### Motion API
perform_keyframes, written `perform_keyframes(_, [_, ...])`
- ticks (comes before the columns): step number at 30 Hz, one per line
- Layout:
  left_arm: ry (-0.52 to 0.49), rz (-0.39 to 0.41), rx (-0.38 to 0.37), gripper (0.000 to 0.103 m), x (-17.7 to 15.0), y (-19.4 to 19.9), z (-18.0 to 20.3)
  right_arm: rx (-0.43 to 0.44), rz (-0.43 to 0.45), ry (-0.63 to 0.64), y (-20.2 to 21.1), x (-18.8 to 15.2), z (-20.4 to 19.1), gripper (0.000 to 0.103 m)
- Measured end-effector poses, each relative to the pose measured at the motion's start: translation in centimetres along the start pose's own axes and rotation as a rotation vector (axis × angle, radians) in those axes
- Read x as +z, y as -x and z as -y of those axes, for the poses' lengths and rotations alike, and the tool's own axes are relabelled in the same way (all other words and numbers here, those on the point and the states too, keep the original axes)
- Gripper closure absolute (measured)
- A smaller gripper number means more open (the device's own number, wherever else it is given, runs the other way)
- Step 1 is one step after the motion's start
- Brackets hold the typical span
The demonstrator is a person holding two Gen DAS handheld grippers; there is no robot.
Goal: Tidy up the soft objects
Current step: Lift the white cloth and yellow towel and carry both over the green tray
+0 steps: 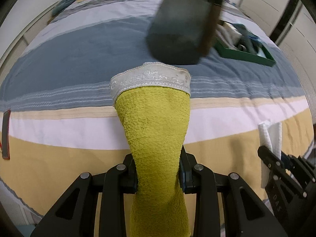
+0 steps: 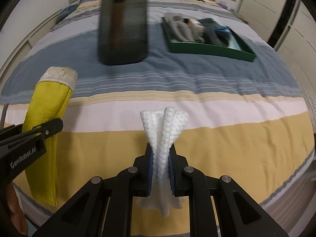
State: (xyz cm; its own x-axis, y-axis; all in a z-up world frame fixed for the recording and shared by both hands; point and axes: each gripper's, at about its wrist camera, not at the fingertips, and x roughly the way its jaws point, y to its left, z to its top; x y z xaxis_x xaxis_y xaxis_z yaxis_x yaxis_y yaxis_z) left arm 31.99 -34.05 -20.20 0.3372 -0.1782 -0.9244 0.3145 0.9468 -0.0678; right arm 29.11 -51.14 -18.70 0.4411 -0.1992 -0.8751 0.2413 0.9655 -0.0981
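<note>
In the left wrist view, the left gripper (image 1: pixel 159 174) at bottom centre is pinching a yellow terry cloth (image 1: pixel 156 130) with a white woven band along its upper edge; the cloth rises from between the pads toward the middle of the frame and also hangs below them. At the lower right edge, the right gripper (image 1: pixel 276 158) shows from the side with a white cloth (image 1: pixel 266 136) standing out of it.

In the right wrist view, the right gripper (image 2: pixel 160 169) at bottom centre is pressed onto that white waffle-textured cloth (image 2: pixel 165 130), which fans out above the blue pads and droops below them. At left, the left gripper (image 2: pixel 49 128) clamps the yellow cloth (image 2: pixel 47 106), which hangs held above the bed.

Beneath both lies the bed (image 2: pixel 227 138), its cover striped in blue-grey, white, cream and yellow. A green tray (image 2: pixel 209 49) sits on it at upper right, holding several grey, dark and blue soft items (too blurred to name). A dark blurred block (image 2: pixel 124 29) juts in from the top centre.
</note>
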Motion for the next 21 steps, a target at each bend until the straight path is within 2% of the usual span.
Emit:
perform_keyframes(5, [-0.068,-0.005,-0.042,0.077,0.2,0.4,5.2,-0.04,0.009,-0.038,0.8,-0.1,3.7,0.09])
perform_keyframes(10, [-0.128,0.009,-0.093,0.077,1.9,1.1,10.0,-0.084,0.034,-0.07,1.5,1.0,7.9,0.09])
perform_keyframes(15, [-0.167,0.028,-0.141,0.077,4.3,1.6,14.8,-0.134,0.068,-0.095,1.9,2.9,12.1,0.09])
perform_keyframes(21, [-0.189,0.057,-0.16,0.077,8.2,1.6,19.2,-0.168,0.107,-0.101,2.0,5.8,16.1,0.09])
